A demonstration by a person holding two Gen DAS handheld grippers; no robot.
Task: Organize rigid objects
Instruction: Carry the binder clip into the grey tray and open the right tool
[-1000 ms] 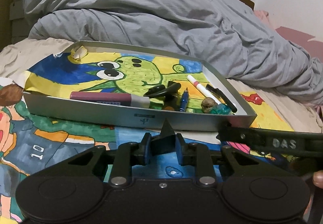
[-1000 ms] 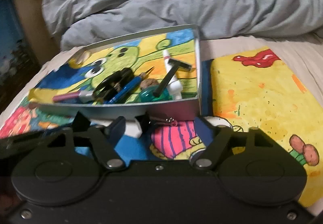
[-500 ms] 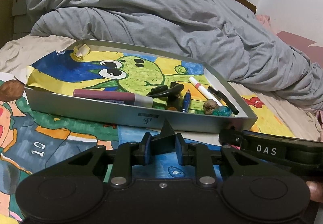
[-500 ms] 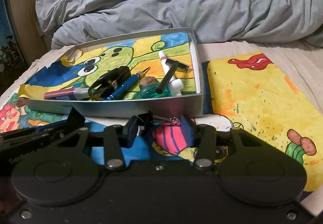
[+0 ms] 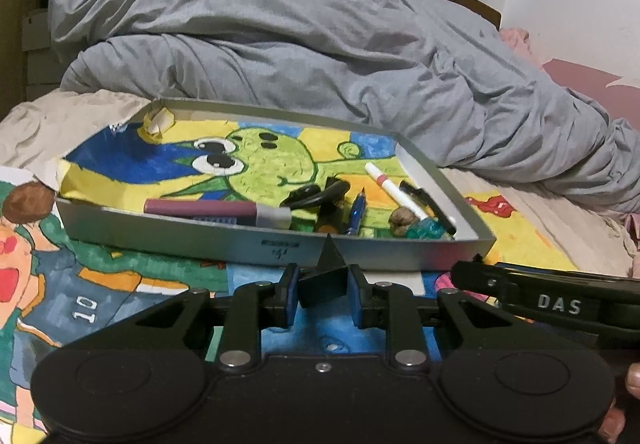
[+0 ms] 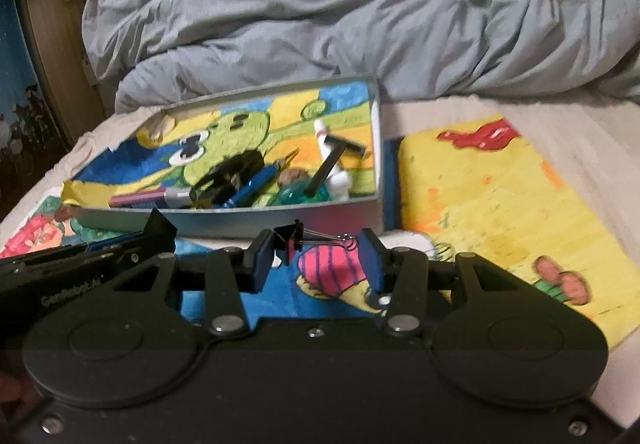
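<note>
A binder clip [image 6: 294,240] sits between your right gripper [image 6: 318,258] fingers, black body against the left pad, wire handles reaching the right; the jaws have just been closing on it. Your left gripper [image 5: 323,286] clamps a black clip [image 5: 326,274] before the tray [image 5: 200,240].

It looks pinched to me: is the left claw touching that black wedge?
Touching. The left wrist view shows both blue pads of the left claw pressed against the black wedge, no gap.

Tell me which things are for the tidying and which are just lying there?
For tidying: tray, black piece in left gripper, binder clip in right gripper, marker, pen.

Just lying there: blanket, drawings.
</note>
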